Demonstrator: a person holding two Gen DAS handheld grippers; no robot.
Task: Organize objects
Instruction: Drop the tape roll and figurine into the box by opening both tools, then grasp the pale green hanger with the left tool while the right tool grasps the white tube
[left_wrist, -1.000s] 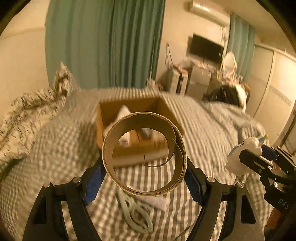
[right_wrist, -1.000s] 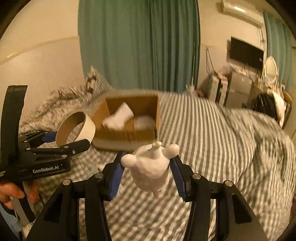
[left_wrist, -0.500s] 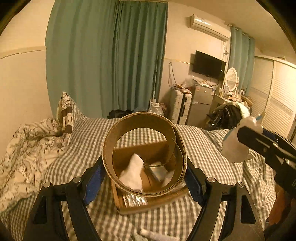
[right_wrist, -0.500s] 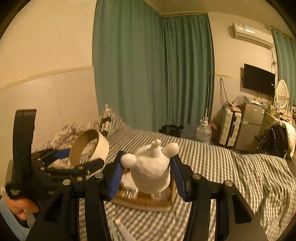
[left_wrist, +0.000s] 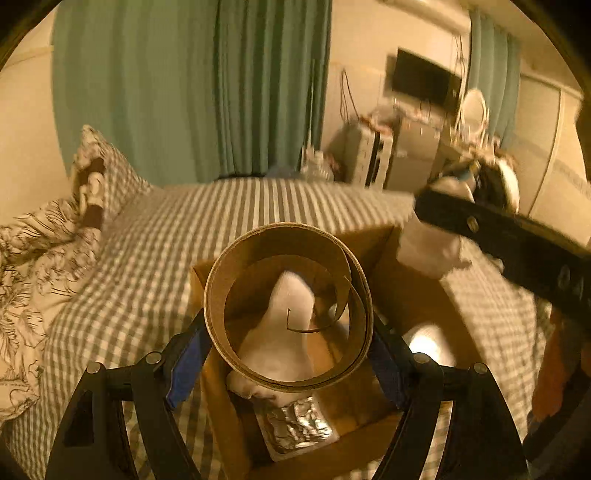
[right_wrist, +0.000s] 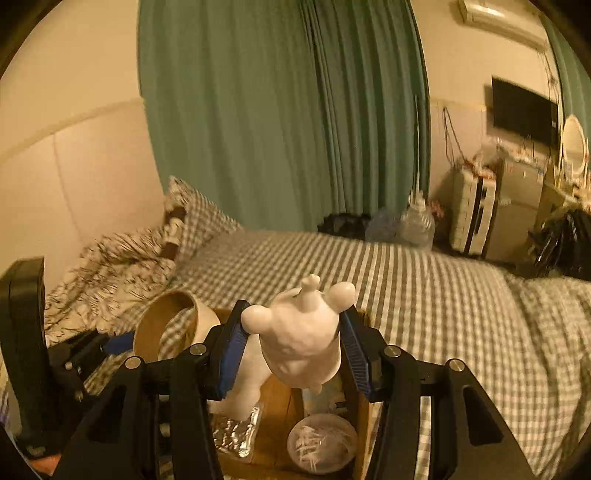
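The left gripper (left_wrist: 288, 354) has its jaws pinching a brown cardboard ring (left_wrist: 290, 306) from both sides, and the ring hangs directly above the open cardboard box (left_wrist: 413, 295). The right gripper (right_wrist: 295, 354) has its jaws pinching a white figurine (right_wrist: 303, 336) with rounded ears, also held above the box, toward its right side.

Inside the box, a white sock (left_wrist: 280, 332) lies in the middle, a silver foil packet (left_wrist: 295, 424) sits at the near edge, and a round clear container (right_wrist: 321, 443) of white bits rests to the right of the packet. The box sits on a bed (right_wrist: 424, 295) with a checked cover. A checked pillow (left_wrist: 107, 177) lies left of the box, and green curtains (left_wrist: 192, 88) hang beyond it.
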